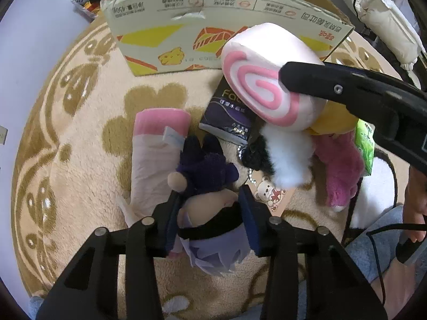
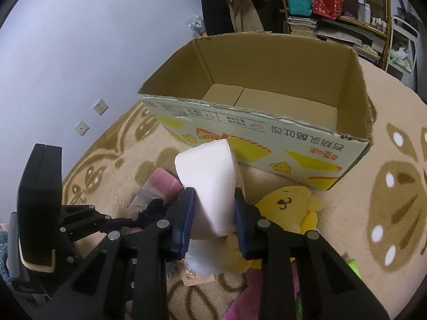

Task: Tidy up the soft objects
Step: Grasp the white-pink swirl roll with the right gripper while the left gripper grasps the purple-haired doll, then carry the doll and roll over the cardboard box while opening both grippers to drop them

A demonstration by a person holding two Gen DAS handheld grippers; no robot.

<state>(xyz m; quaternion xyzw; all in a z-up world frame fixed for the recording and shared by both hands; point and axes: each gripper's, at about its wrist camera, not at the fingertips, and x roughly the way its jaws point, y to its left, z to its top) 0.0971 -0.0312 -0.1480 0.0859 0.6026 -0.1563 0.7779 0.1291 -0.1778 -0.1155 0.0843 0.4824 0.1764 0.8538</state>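
Swirl-roll plush, white with a pink spiral on its end face, sits clamped between the blue pads of my right claw, lifted off the carpet in front of the cardboard box. From my right wrist camera I see its plain white side pointing toward the box, whose near wall carries yellow and orange print and whose brown inside is open at the top. My left claw is closed on a small doll with a dark purple outfit and pale lilac hair, held low over the carpet. Just beyond the doll lie a pink-and-pale rolled cloth, a dark tissue pack, a black-and-white fluffy toy, a magenta plush and a yellow plush with a stitched face, all bunched close together under the lifted roll. A green packet pokes out beside the magenta plush. The beige carpet has a brown floral pattern.
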